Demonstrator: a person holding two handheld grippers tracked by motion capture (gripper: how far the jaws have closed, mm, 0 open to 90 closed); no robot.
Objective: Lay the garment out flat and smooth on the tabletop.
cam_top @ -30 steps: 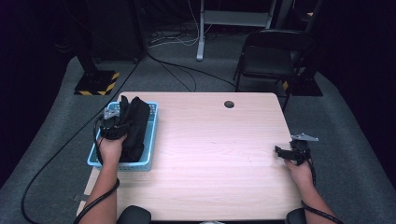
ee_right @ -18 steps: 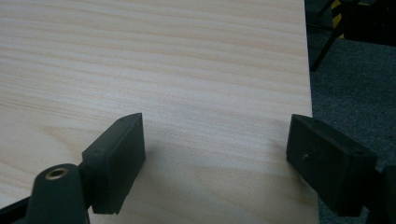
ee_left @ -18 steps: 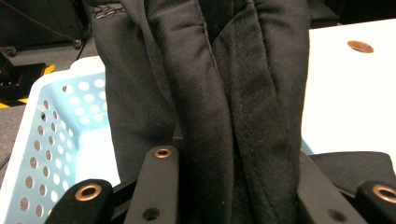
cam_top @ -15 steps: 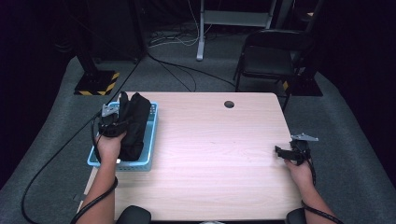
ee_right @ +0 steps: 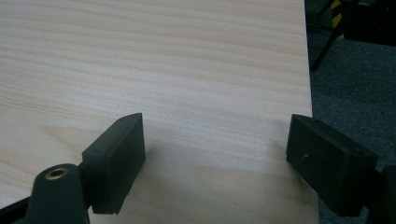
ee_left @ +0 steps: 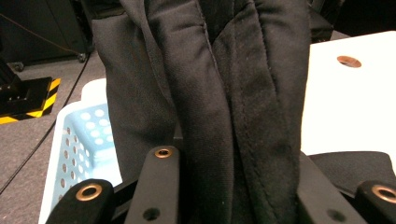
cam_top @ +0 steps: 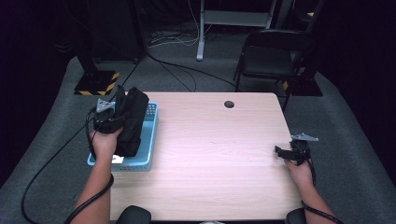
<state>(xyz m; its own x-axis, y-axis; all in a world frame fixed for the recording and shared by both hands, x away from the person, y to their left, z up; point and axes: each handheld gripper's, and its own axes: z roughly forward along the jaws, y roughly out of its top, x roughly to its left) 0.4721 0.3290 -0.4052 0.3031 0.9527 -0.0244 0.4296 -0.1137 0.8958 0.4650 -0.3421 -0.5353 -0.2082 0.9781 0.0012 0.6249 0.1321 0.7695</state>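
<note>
A black padded fabric bundle (cam_top: 132,120) hangs upright over a light blue perforated basket (cam_top: 148,157) at the table's left edge. My left gripper (cam_top: 110,117) is shut on the bundle's upper part, held in the person's left hand. In the left gripper view the folded black fabric (ee_left: 233,93) is squeezed between the two jaws, with my left gripper (ee_left: 233,161) low in the frame and the basket (ee_left: 81,133) below left. My right gripper (cam_top: 281,151) rests low at the table's right edge and points left. It is open, and bare wood lies between its jaws (ee_right: 215,140).
The wooden table (cam_top: 210,154) has a round cable hole (cam_top: 229,104) near its far edge. Behind it stand a black chair (cam_top: 273,51), a white desk leg (cam_top: 201,32) and a stand base with yellow-black stripes (cam_top: 95,84). Cables run over the grey floor.
My left gripper has risen a little with the black bundle, lifting it higher above the basket. The right gripper has kept still.
</note>
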